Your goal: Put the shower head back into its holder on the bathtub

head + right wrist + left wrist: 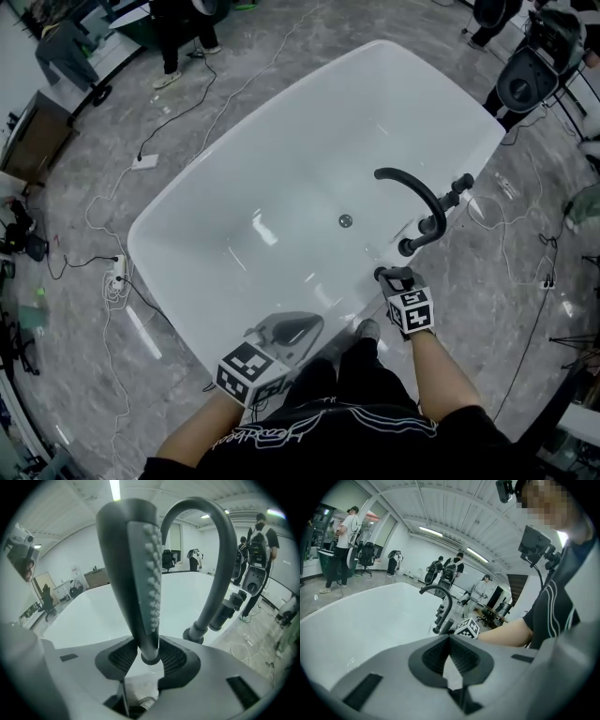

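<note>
A dark grey shower head [140, 573] with rows of nozzles stands upright between the jaws of my right gripper [150, 656], which is shut on its handle. In the head view that gripper [396, 277] is at the near right rim of the white bathtub [281, 187], just in front of the black arched faucet [412, 187]. The faucet's spout [220, 573] curves right beside the shower head. A metal fitting [145, 702] shows below the jaws. My left gripper [305, 328] hangs over the tub's near rim, shut and empty [450, 651].
Grey marble floor surrounds the tub, with cables and a white power strip [142, 161] to the left. Black equipment [525, 80] and loose cables lie to the right. Several people stand at the far side of the room [450, 571]. My legs are against the near rim.
</note>
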`<state>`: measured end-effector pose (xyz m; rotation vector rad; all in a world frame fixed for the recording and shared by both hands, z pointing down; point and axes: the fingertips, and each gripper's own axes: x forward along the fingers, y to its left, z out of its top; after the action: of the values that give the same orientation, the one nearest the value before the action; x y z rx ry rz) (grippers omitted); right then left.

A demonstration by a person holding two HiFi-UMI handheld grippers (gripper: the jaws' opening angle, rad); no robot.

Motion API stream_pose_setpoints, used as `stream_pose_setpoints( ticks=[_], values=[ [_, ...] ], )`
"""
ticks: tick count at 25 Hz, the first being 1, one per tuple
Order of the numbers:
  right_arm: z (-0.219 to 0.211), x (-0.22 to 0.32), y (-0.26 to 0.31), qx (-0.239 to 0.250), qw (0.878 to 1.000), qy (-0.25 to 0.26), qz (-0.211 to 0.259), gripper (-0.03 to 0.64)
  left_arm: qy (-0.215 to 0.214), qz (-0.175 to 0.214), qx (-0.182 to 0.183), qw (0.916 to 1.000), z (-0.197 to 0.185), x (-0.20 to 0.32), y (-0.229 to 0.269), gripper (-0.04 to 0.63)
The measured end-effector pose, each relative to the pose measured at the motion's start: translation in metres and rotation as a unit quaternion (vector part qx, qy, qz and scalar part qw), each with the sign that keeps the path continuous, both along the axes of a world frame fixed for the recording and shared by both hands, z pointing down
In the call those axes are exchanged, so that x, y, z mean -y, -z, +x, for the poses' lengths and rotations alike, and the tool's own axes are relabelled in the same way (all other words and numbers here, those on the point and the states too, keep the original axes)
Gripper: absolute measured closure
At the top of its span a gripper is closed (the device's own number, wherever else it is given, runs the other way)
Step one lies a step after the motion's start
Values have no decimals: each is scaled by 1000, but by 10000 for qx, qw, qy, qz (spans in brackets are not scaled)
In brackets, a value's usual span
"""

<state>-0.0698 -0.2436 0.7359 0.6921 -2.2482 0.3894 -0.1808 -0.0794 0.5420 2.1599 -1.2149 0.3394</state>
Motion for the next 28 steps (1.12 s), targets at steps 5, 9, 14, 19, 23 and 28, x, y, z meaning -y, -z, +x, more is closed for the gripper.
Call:
stream_pose_setpoints(
  ticks=[5,9,14,19,23,28],
  values=[
    [8,-9,36,217,9996,-146,64,479,-375,111,-4,9992,9,-1,8,592],
    [32,-30,98,668,9976,-100,116,479,-603,219,40,9979,26,-1,23,592],
    [35,-92,203,2212,9734,441,-395,508,-799,431,38,9959,54,5,53,592],
    [49,-157,289,2595,9489,1793,8,567,-808,761,-35,9938,95,-8,93,592],
    [70,-188,333,2321,9361,2578,575,580,-856,1052,66,9907,136,-25,122,592],
    [91,-188,349,2518,9373,2329,620,594,-801,1254,270,9885,161,-34,145,592]
  ],
)
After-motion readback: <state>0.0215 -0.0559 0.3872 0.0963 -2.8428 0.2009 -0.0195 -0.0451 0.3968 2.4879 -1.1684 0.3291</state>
